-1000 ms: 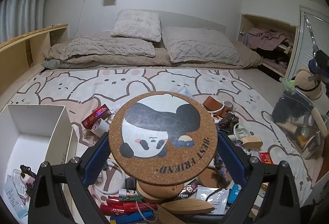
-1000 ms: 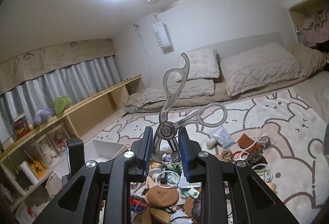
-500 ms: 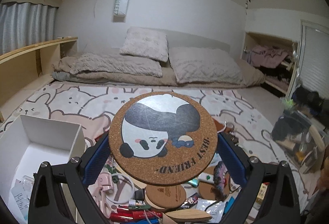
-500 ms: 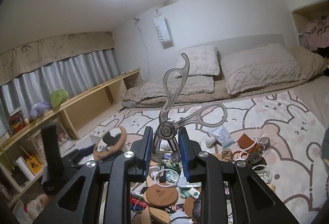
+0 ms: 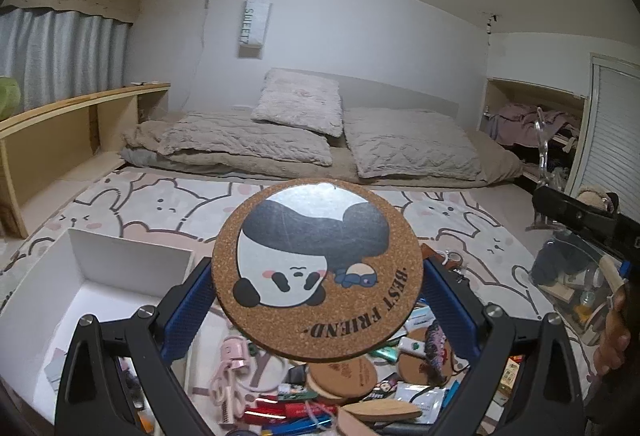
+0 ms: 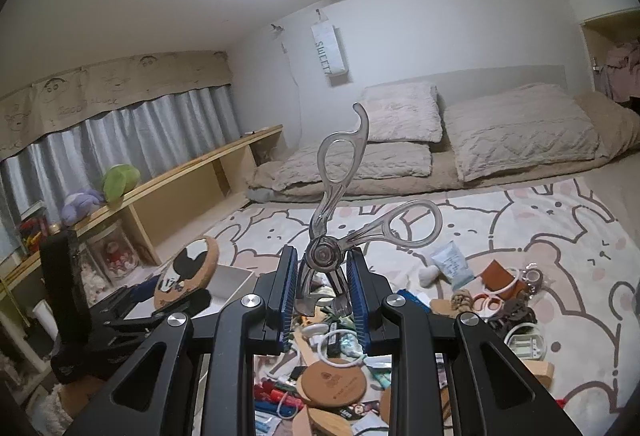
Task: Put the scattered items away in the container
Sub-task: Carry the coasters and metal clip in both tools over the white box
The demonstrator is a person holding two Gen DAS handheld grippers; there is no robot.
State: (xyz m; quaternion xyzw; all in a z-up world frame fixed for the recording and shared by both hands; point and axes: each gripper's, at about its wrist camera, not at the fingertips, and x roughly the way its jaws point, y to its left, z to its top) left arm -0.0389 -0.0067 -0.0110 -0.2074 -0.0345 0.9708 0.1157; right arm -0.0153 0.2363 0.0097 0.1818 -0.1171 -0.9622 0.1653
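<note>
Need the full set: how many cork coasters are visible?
3: panda coaster in the left gripper; plain coaster in the pile below; second coaster right of it, half covered. More may be buried.

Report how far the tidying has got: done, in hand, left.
Done: a few small items lie in the white box. In hand: the left tool grips a panda coaster; the right tool grips scissors. Left: most of the clutter on the rug.

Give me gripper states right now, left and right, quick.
Left gripper: closed on the round cork coaster, gripped at its edges.
Right gripper: closed on the clear-handled scissors, handles sticking up.
</note>
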